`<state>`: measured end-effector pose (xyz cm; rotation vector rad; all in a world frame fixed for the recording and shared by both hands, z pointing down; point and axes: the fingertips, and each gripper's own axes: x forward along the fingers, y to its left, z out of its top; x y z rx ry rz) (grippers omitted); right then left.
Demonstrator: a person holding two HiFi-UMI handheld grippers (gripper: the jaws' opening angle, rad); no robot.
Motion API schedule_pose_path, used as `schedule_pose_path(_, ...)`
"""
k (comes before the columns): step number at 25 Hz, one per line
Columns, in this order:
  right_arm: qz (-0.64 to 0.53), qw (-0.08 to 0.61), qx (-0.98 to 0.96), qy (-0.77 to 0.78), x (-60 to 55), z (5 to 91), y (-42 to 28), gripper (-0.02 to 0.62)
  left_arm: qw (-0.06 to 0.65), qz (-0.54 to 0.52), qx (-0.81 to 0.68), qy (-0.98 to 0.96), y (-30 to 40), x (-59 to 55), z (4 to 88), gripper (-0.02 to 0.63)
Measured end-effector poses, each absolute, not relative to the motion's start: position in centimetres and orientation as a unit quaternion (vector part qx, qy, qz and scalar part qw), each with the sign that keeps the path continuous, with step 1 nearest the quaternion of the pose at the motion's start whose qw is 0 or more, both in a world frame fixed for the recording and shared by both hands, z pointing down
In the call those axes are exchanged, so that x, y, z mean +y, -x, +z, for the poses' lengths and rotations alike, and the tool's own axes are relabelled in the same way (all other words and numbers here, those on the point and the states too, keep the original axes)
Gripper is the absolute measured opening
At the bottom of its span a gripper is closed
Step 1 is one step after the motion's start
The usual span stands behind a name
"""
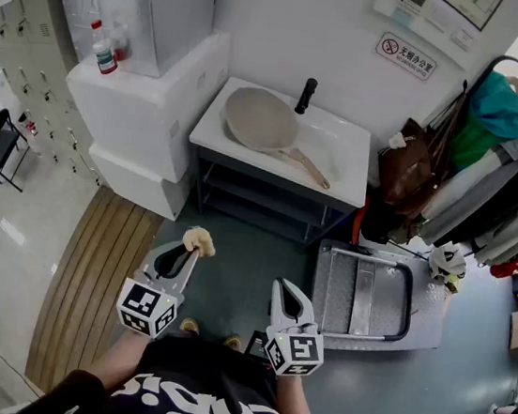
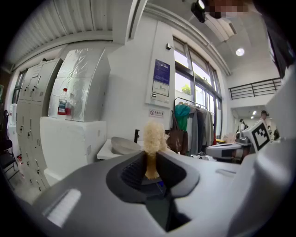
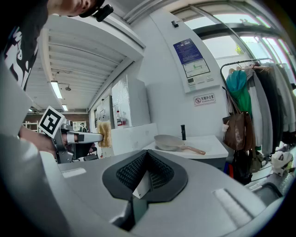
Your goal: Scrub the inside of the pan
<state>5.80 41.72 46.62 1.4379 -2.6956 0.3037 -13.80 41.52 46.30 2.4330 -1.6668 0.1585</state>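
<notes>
The left tongs (image 2: 151, 159) clamp a fluffy tan scrubber (image 2: 153, 135), the pan (image 2: 124, 145) on the counter (image 2: 104, 152) beyond.

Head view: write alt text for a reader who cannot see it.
Seen from above, a person holds two grippers toward a white sink where a beige pan lies, not yet reached. The left gripper grips a tan scrubber; the right gripper is shut and empty.

White desk (image 1: 347, 151), metal frame beneath, set against the wall.
- Pan (image 1: 261, 119): on the left half, open side up, wooden handle pointing to the front right.
- Black tap (image 1: 306, 95): upright, just behind the pan.

Floor (image 1: 405, 391), grey.
- Flat metal trolley (image 1: 337, 297): beside the desk.
- Slatted wooden mat (image 1: 99, 275): left of the desk.
</notes>
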Motion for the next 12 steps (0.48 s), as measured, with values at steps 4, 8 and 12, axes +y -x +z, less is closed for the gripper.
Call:
schedule_pose_path(4,0.099,0.037,-0.879,-0.465,41.6,46.6,-5.4,0.009,0.096,0.054,-0.560,-0.821,13.9,41.4,46.4,0.063)
schedule_pose_path(8,0.091,0.040,-0.883,-0.458,41.4,46.4,-4.4,0.009,0.097,0.055,-0.556,-0.823,14.3,41.3,46.4,0.062)
schedule_pose_path(12,0.081,0.037,-0.889,-0.450,41.4,45.6,-3.3,0.009,0.096,0.057,-0.548,-0.829,14.7,41.0,46.3,0.063)
